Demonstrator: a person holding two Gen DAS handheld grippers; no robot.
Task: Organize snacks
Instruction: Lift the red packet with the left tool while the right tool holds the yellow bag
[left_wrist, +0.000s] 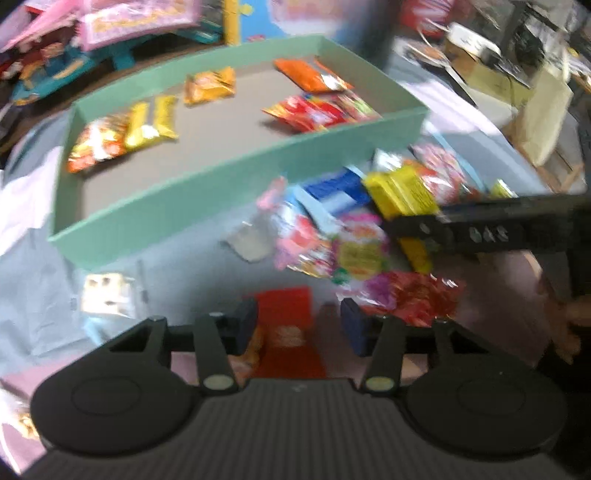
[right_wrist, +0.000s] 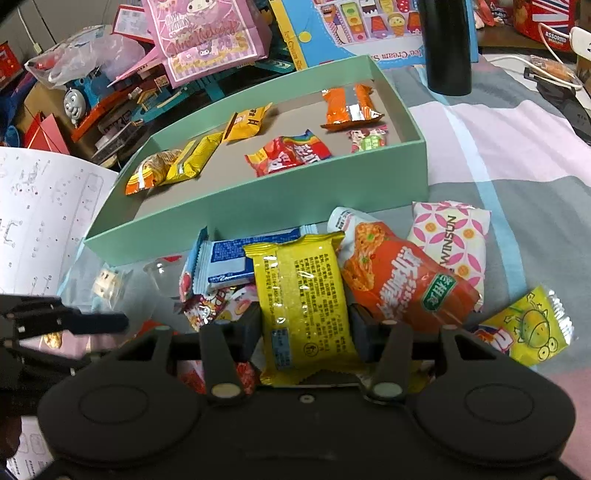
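Observation:
My right gripper (right_wrist: 304, 328) is shut on a yellow snack packet (right_wrist: 303, 291), which rests over the loose pile in front of the green box (right_wrist: 258, 206). In the blurred left wrist view, my left gripper (left_wrist: 299, 325) hangs over a red packet (left_wrist: 284, 314) that lies between its fingers; a gap shows beside the right finger, so it reads as open. The right gripper (left_wrist: 410, 218) with its yellow packet (left_wrist: 402, 192) reaches in from the right there. Several packets lie inside the box (left_wrist: 221, 177).
An orange noodle packet (right_wrist: 399, 280), a pink-patterned packet (right_wrist: 454, 240), a blue packet (right_wrist: 236, 254) and a yellow frog packet (right_wrist: 528, 325) lie on the striped cloth. Toys and a pink bag (right_wrist: 207, 33) crowd behind the box, beside a black bottle (right_wrist: 448, 48). A paper sheet (right_wrist: 40, 206) lies at left.

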